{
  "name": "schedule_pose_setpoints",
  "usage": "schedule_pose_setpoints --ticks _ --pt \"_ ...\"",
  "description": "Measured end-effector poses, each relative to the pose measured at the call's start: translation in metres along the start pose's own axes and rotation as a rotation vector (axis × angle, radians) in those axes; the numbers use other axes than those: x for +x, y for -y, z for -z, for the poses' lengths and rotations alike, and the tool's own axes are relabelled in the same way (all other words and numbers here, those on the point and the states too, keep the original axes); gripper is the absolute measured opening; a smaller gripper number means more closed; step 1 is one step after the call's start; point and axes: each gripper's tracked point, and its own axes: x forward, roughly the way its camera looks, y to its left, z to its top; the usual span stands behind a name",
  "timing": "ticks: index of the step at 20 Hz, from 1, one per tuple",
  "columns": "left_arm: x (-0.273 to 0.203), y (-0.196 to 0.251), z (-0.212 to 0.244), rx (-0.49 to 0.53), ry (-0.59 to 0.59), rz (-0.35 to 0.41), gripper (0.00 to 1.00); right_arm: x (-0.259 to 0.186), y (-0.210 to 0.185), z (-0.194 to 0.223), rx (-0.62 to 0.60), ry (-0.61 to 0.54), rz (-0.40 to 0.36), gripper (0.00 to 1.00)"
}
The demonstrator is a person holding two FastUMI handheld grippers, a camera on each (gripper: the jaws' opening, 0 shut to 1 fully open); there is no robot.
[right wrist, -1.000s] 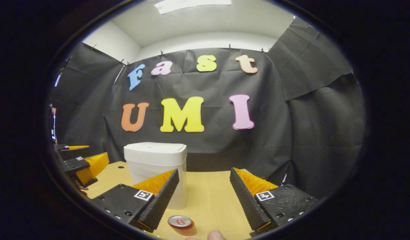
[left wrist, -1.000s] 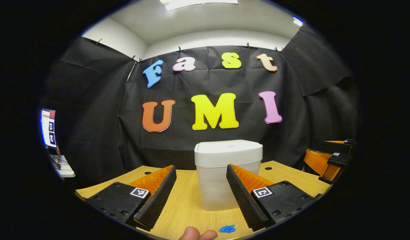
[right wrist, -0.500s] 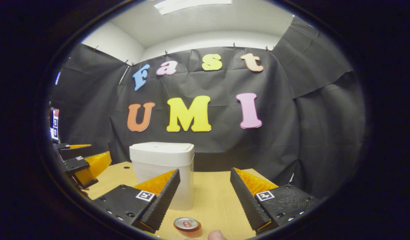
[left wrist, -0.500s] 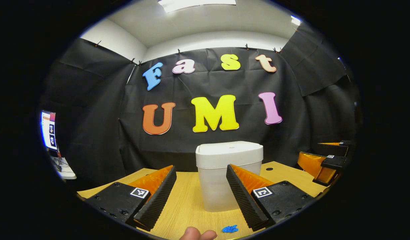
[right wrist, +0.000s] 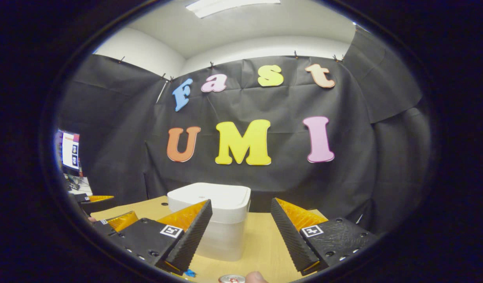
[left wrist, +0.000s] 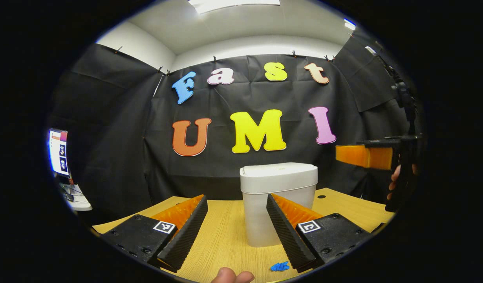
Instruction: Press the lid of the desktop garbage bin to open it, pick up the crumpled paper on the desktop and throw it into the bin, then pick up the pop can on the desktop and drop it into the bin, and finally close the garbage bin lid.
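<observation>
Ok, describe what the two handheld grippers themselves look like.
They match. The left gripper has two wedge-shaped fingers with ribbed inner faces. Each sits on a black block dotted with screw heads and carries a square black-and-white marker. The right gripper is built the same way, with the same kind of marker on each block.

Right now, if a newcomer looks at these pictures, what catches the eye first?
First the white garbage bin, lid shut, standing mid-desk straight ahead of the open left gripper. Then the right gripper, raised beside the bin at lid height. Last, small blue crumpled paper on the desk's near edge.
</observation>
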Motion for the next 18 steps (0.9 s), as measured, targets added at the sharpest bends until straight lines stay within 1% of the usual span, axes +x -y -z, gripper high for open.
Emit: schedule_pose_setpoints --ticks 2,4,6,7,8,9,10,11,12,13,14,15,16,17,18 --pt "0.0 0.0 0.003 -0.003 -0.006 0.002 0.97 0.019 -0.006 -0.006 -0.004 -0.012 -0.014 0.93" --pt "-0.002 0.001 0.005 -0.008 -0.011 0.01 0.97 0.039 -0.015 -0.01 -0.018 -0.035 -0.029 0.95" --pt "-0.003 -0.001 0.007 -0.001 -0.012 0.013 0.97 0.056 -0.027 -0.009 -0.025 -0.068 -0.051 0.93" --pt "-0.003 -0.003 0.007 0.002 -0.01 0.01 0.97 0.064 -0.031 -0.009 -0.028 -0.082 -0.066 0.89" --pt "-0.003 -0.005 0.008 0.001 -0.01 0.008 0.97 0.072 -0.038 -0.008 -0.032 -0.098 -0.075 0.8" --pt "-0.003 -0.006 0.01 -0.004 -0.014 0.008 0.97 0.078 -0.043 -0.006 -0.033 -0.115 -0.082 0.79" --pt "-0.003 -0.007 0.014 -0.011 -0.02 0.009 0.97 0.083 -0.046 -0.004 -0.035 -0.13 -0.087 0.73" --pt "-0.004 -0.008 0.016 -0.016 -0.027 0.009 0.97 0.089 -0.048 0.0 -0.042 -0.144 -0.078 0.7" --pt "-0.005 -0.01 0.019 -0.017 -0.034 0.009 0.97 0.094 -0.053 0.003 -0.044 -0.158 -0.084 0.55" --pt "-0.006 -0.012 0.02 -0.015 -0.036 0.007 0.97 0.097 -0.057 0.008 -0.042 -0.175 -0.087 0.43" --pt "-0.006 -0.016 0.02 -0.012 -0.036 0.004 0.97 0.1 -0.062 0.012 -0.039 -0.191 -0.095 0.39" --pt "-0.006 -0.018 0.02 -0.011 -0.036 0.0 0.97 0.102 -0.066 0.017 -0.039 -0.206 -0.105 0.31" --pt "-0.006 -0.02 0.023 -0.013 -0.037 -0.001 0.97 0.104 -0.07 0.019 -0.046 -0.216 -0.11 0.31" --pt "-0.005 -0.019 0.025 -0.015 -0.041 0.001 0.97 0.105 -0.07 0.022 -0.052 -0.222 -0.114 0.39" --pt "-0.005 -0.02 0.027 -0.017 -0.048 0.001 0.97 0.104 -0.069 0.024 -0.059 -0.226 -0.108 0.32"
